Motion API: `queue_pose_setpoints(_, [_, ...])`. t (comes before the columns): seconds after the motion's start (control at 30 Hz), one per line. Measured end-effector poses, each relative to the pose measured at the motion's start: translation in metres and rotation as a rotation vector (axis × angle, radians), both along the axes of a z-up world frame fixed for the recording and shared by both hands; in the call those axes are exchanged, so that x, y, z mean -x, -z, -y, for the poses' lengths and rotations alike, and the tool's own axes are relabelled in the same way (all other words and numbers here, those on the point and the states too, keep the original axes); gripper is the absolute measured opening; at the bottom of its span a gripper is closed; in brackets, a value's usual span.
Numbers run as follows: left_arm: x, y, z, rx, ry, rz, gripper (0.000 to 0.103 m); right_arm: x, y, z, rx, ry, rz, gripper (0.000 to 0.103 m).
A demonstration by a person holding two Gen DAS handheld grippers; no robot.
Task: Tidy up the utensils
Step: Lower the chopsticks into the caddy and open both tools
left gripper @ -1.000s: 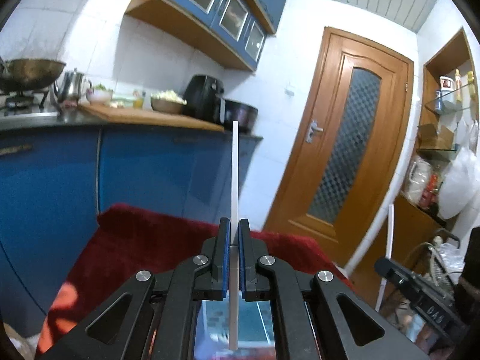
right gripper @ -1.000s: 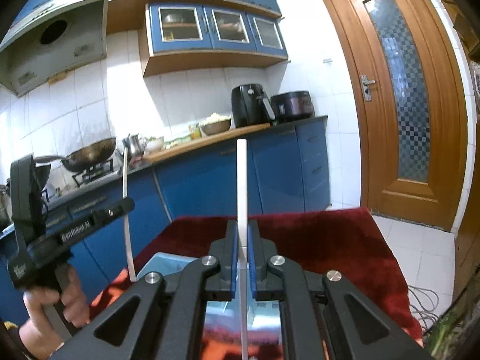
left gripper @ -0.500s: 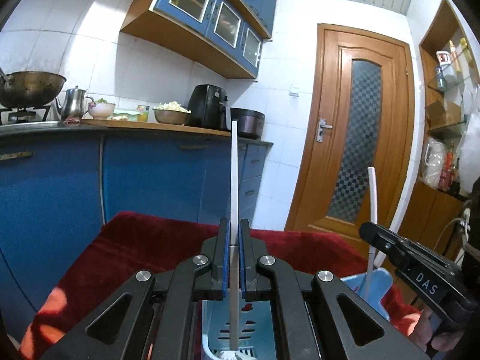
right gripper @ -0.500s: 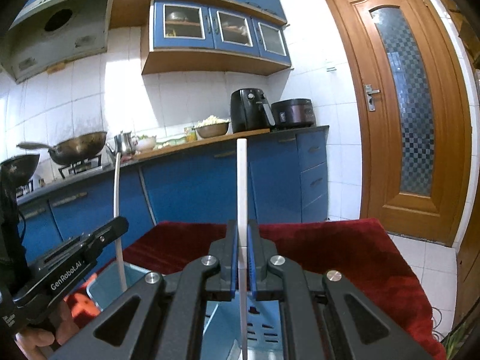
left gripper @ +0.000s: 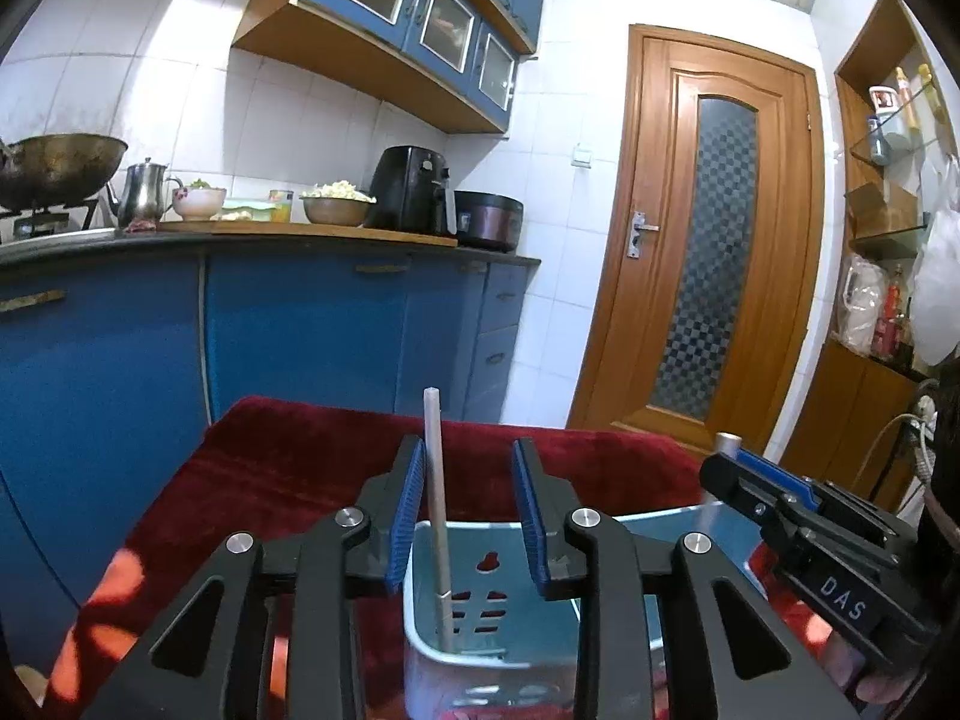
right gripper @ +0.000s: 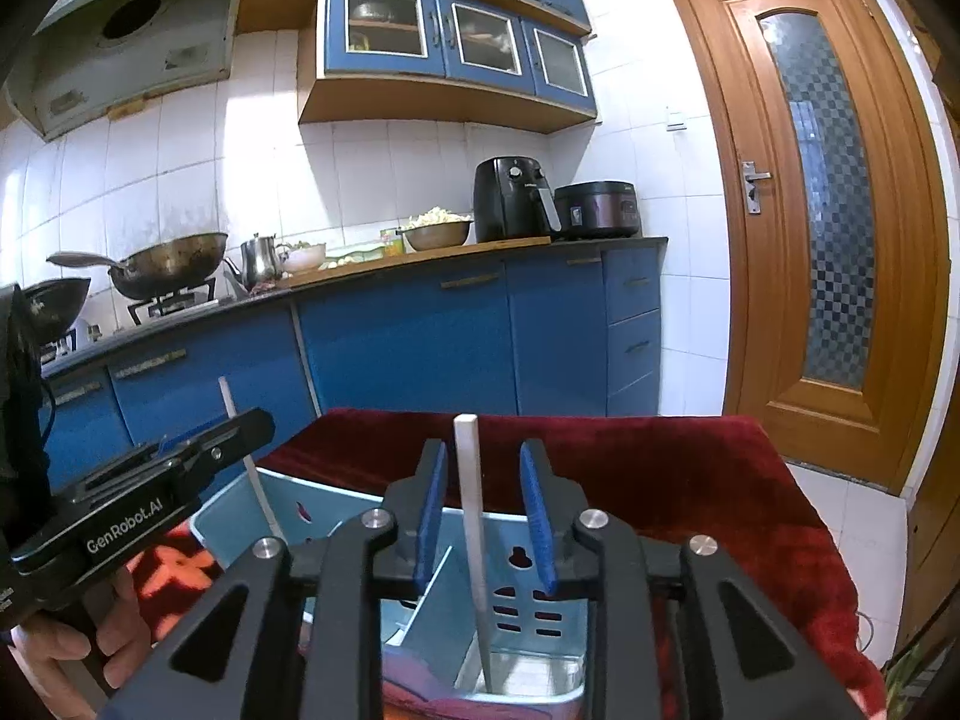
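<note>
Both grippers hang over a light blue utensil holder [left gripper: 480,540] on a red cloth. My left gripper [left gripper: 468,450] has its jaws opening. A white utensil handle [left gripper: 435,480] stands loose between them, close to the left pad, with its lower end in the holder. My right gripper [right gripper: 482,450] is also opening. Between its pads a flat white handle [right gripper: 471,510] stands free in the right compartment of the holder [right gripper: 336,510]. Each view shows the other gripper from the side: the right one [left gripper: 729,468] and the left one [right gripper: 246,426].
The red cloth [right gripper: 660,468] covers the table out to its far edge. Blue kitchen cabinets [left gripper: 300,330] with a worktop full of pots stand beyond. A wooden door [left gripper: 708,240] is at the right. A hand [right gripper: 90,648] holds the left gripper's handle.
Both grippers sank toward the holder. Their jaws, shut on the white handles before, have parted. Both handles slid down into the holder.
</note>
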State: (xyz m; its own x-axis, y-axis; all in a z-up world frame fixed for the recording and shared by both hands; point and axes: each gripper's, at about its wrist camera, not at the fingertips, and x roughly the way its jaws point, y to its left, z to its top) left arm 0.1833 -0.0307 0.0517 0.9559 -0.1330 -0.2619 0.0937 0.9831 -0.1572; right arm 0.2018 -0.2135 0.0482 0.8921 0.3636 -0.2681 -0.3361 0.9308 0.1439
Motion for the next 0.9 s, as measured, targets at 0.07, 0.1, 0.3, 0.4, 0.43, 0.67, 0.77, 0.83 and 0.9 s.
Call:
queue_pose_setpoints(0.07, [0.004, -0.003, -0.001, 0.004, 0.009, -0.010, 0.031, 0.005, -0.003, 0.002, -0.010, 0.003, 0.006, 0.030])
queue_pose_setpoints(0.1, [0.005, -0.005, -0.001, 0.002, 0.012, -0.014, 0.031, 0.007, -0.005, 0.004, -0.015, 0.003, 0.007, 0.031])
queue_pose_setpoints(0.3, [0.017, -0.018, -0.002, -0.010, 0.044, -0.026, 0.031, 0.026, -0.016, 0.006, -0.022, 0.021, -0.009, 0.035])
queue_pose_setpoints(0.4, [0.027, -0.024, -0.003, -0.013, 0.053, -0.032, 0.031, 0.037, -0.020, 0.005, -0.022, 0.024, -0.022, 0.036])
queue_pose_setpoints(0.43, [0.031, -0.026, -0.003, -0.013, 0.058, -0.034, 0.031, 0.042, -0.022, 0.005, -0.025, 0.024, -0.029, 0.036])
queue_pose_setpoints(0.67, [0.060, -0.037, -0.004, -0.022, 0.078, -0.043, 0.031, 0.073, -0.026, 0.005, -0.022, 0.029, -0.077, 0.037])
queue_pose_setpoints(0.77, [0.072, -0.039, -0.003, -0.018, 0.092, -0.057, 0.031, 0.087, -0.028, 0.004, -0.020, 0.024, -0.088, 0.038])
queue_pose_setpoints(0.83, [0.079, -0.041, -0.004, -0.013, 0.099, -0.071, 0.031, 0.096, -0.028, 0.004, -0.019, 0.023, -0.094, 0.038])
queue_pose_setpoints(0.9, [0.088, -0.041, -0.005, -0.012, 0.098, -0.086, 0.031, 0.106, -0.028, 0.004, -0.012, 0.023, -0.099, 0.038])
